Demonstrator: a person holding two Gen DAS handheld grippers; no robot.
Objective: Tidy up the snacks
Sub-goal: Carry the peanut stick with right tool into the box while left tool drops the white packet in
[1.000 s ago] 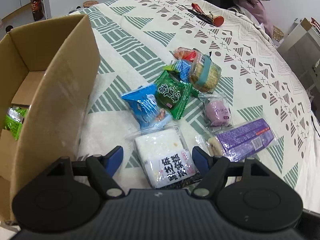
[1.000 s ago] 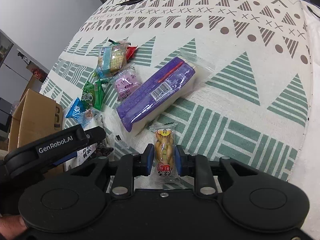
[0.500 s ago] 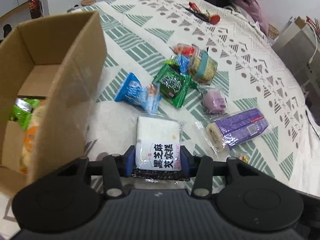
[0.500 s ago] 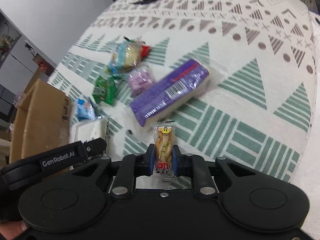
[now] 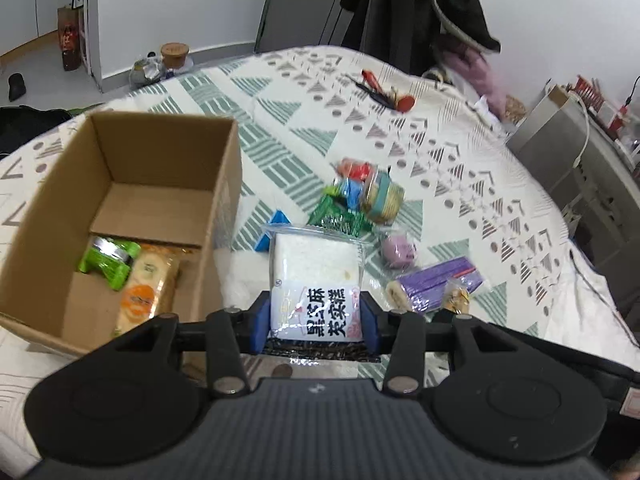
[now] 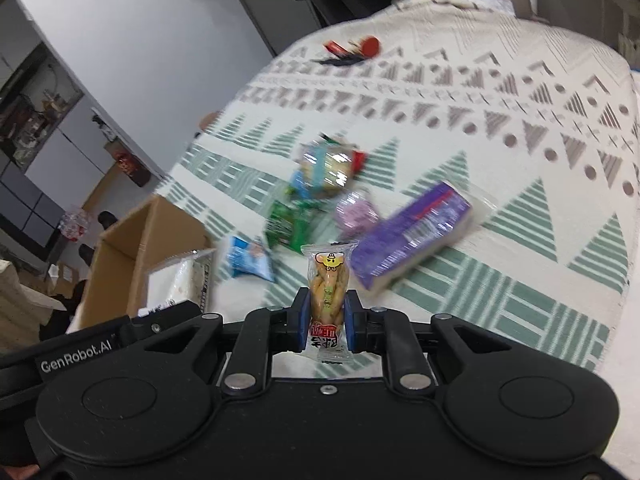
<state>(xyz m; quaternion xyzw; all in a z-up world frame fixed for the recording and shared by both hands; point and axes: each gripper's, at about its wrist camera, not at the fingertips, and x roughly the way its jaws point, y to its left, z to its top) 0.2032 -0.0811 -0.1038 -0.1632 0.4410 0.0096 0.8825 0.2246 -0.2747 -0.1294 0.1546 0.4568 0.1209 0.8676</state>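
Note:
My left gripper (image 5: 316, 326) is shut on a white cake packet with black characters (image 5: 316, 280) and holds it above the bed, right of the open cardboard box (image 5: 224, 184). The box holds a green packet (image 5: 107, 261) and an orange biscuit packet (image 5: 146, 290). My right gripper (image 6: 327, 326) is shut on a small yellow snack packet (image 6: 328, 280), lifted above the bed. The white packet (image 6: 182, 280) and the box (image 6: 132, 248) also show at the left in the right wrist view.
Loose snacks lie on the patterned bedspread (image 5: 460, 168): a purple roll pack (image 5: 436, 284), a pink bun (image 5: 398, 250), a green packet (image 5: 336, 216), a blue packet (image 6: 248, 258) and a round cracker pack (image 5: 382, 196). Red-handled tools (image 5: 384, 90) lie far back.
My left gripper closed on the white cake packet and lifted it up beside the box. My right gripper, shut on the yellow packet, rose away from the bed.

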